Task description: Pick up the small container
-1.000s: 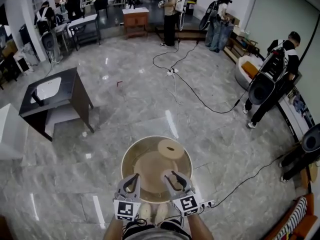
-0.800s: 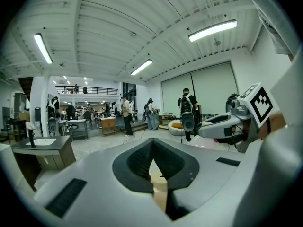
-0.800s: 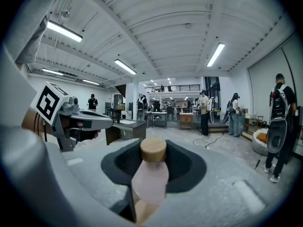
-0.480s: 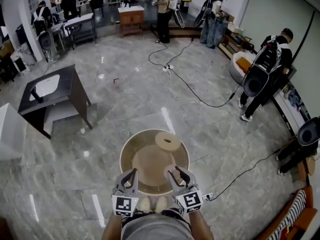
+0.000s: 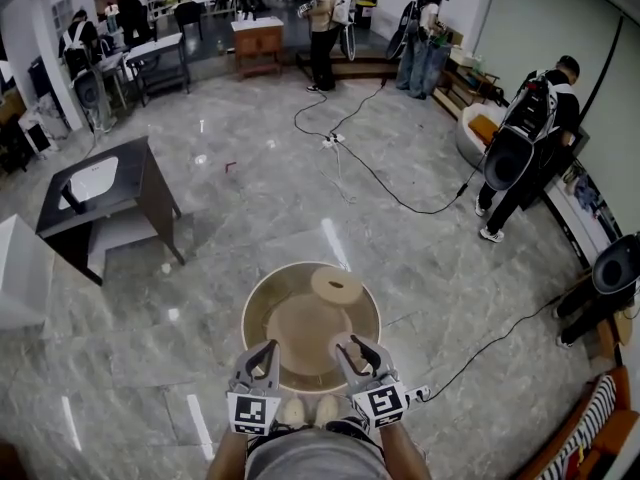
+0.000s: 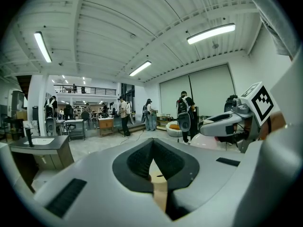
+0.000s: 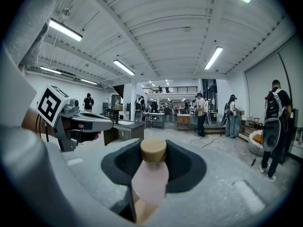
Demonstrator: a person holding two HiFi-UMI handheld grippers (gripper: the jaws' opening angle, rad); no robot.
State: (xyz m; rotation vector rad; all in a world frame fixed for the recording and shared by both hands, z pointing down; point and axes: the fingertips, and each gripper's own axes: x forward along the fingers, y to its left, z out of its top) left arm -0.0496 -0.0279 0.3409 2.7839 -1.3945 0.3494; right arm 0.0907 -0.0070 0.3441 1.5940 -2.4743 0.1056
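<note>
- Right gripper point(image 5: 352, 348) is over the near edge of the round table point(image 5: 251, 314), and its own view tells the story: the tongs are pinching the small container point(image 7: 149, 178), a pale pink bottle with a wooden cap.
- The bottle stands up between the jaws, cap on top, gripped around its body low down. The cap pokes out past the dark pads.
- Left gripper point(image 5: 262, 354) sits beside it, also at the near edge of the table. Its tongs are pressed together, with only a thin tan sliver showing through the seam. I see nothing caught in there.
- On the table itself there's one flat wooden disc point(image 5: 336, 287) toward the far side, well apart from both grippers.
- My read is that the grasp is made and I'm in the lifting part of the pick-up. From the head view I can't tell whether the base of the bottle is clear of the tabletop.
- Next I want a steady squeeze and a straight rise off the table, with the bottle upright. It's smooth and rounded, so I'd guess a loose pinch could let it slide or tip.
- The left gripper has no job here that I can see, so I'd hold it off to its side of the table, out of the way.
- There are people and cables beyond the far side of the table, none of them near my working area.
</note>
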